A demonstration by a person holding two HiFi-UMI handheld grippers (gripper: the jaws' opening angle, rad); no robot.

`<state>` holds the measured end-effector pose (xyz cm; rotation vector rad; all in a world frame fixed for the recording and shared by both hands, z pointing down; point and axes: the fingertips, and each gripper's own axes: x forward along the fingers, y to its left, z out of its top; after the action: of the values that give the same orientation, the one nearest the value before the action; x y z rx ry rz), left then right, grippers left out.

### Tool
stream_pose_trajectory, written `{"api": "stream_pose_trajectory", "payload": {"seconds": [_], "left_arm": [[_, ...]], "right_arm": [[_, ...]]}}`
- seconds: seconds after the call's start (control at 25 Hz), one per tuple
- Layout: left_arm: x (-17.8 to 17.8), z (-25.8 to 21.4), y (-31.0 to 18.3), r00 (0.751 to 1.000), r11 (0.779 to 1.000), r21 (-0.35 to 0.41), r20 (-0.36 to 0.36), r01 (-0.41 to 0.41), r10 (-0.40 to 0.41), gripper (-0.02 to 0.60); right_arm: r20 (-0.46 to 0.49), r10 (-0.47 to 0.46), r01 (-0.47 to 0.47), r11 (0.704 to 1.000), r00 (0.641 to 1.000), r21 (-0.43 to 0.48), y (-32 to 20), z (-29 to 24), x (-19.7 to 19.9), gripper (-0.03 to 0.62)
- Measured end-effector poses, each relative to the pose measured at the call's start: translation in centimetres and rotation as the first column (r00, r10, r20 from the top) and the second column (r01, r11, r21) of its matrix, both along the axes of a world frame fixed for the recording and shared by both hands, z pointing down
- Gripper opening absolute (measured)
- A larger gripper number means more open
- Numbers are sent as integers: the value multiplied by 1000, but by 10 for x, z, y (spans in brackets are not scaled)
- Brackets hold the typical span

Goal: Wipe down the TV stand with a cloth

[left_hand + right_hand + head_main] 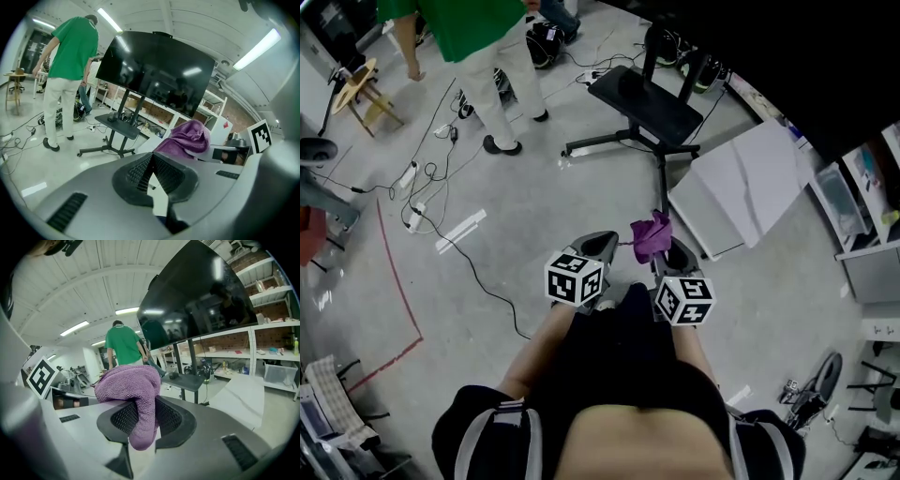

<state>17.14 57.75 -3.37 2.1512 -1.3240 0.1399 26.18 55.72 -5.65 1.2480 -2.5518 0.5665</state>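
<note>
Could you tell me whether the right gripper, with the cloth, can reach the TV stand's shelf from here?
Likely yes, after stepping forward: the right gripper is shut on the purple cloth, and only open floor lies between it and the black shelf.

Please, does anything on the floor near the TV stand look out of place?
Yes. A white panel lies on the floor right beside the TV stand, and loose cables trail across the floor further left.
</note>
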Motion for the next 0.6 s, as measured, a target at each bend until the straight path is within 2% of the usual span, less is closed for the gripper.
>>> {"api": "stream_pose_trajectory", "payload": {"seconds": [0.24,0.6], "left_arm": [[-5,0,-11,999,999,-1,-5,34,-34,6],[-34,0,-52,997,997,-7,3,78,-78,6]], "right_arm": [[-5,-19,19,1000,1000,6,-21,2,-3,98],[9,-55,55,998,998,-5,-71,7,-31,98]]}}
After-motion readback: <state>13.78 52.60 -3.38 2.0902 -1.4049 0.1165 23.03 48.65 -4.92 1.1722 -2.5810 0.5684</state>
